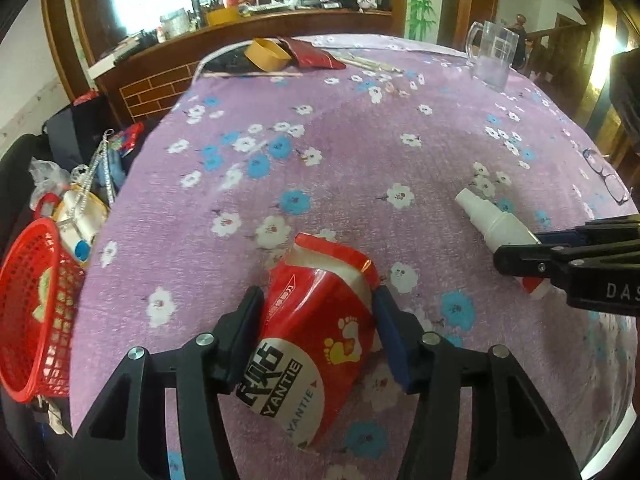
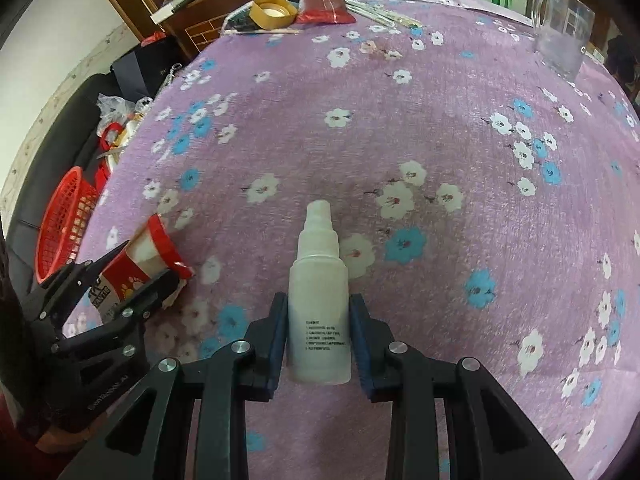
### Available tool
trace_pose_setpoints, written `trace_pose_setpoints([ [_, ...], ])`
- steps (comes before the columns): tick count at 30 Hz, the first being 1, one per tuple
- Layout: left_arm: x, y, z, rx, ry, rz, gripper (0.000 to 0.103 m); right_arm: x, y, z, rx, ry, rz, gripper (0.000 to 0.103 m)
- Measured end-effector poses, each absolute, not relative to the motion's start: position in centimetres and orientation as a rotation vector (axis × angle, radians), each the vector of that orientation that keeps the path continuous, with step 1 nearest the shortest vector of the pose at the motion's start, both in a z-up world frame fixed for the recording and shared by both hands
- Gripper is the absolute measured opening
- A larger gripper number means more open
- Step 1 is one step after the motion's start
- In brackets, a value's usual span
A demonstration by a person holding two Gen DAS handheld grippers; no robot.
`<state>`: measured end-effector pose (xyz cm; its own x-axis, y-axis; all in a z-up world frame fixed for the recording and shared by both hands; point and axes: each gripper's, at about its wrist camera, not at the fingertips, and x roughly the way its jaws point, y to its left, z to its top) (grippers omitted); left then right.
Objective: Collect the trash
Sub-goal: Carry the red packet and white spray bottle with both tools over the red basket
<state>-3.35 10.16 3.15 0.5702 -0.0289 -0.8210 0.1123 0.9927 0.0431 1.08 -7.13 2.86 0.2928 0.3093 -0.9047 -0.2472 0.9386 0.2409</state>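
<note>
Left claw [image 1: 318, 330] grips a crumpled red paper wrapper with white lining and yellow footprint print [image 1: 320, 320], pads pressed on both its sides; its long axis runs away from the camera, torn open end pointing to the far side of the desk with the purple flowered cloth [image 1: 360, 140]. Right claw [image 2: 318, 334] is clamped on a white plastic spray bottle [image 2: 320, 304], long axis along the fingers, nozzle pointing away. Red plastic mesh basket [image 1: 36, 308] sits off the desk's left edge.
</note>
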Motion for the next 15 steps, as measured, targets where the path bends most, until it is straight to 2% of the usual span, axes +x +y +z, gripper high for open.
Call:
trace_pose_setpoints([
  [15, -6.2, 13.7, 6.9, 0.060, 0.877, 0.058, 0.055, -2.5, -2.4, 5.9, 0.017, 1.156, 0.492, 0.033],
])
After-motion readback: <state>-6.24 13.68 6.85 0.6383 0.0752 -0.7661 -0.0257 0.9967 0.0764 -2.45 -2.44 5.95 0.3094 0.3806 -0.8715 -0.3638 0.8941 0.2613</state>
